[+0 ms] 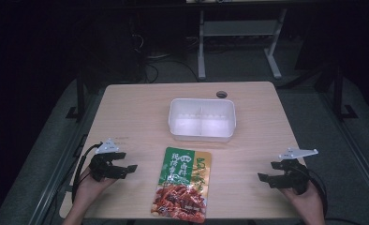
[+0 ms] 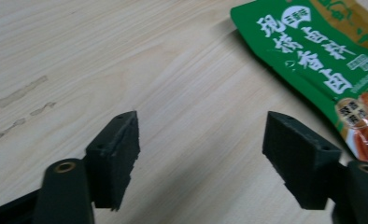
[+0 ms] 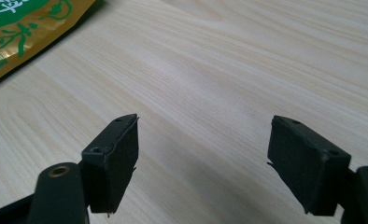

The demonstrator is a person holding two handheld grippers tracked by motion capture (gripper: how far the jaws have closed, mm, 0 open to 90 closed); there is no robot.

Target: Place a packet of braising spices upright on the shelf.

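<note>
A green, gold and red snack pouch (image 1: 183, 183) lies flat near the table's front edge, between the two hands. Behind it stands a white plastic tub (image 1: 202, 120), empty. My left gripper (image 1: 129, 168) rests left of the pouch, jaws wide apart with nothing between them. In the left gripper view the pouch (image 2: 322, 60) lies ahead at upper right of the left gripper (image 2: 203, 149). My right gripper (image 1: 263, 177) sits at the table's front right, open and empty. In the right gripper view the pouch's gold corner (image 3: 28, 32) shows at upper left, beyond the right gripper (image 3: 203, 158).
The light wooden table (image 1: 136, 112) has a round cable hole (image 1: 221, 94) at its back edge. Beyond the table, a desk frame's white legs (image 1: 201, 47) stand on the dark floor. Faint smudges mark the tabletop (image 2: 23, 93) in the left gripper view.
</note>
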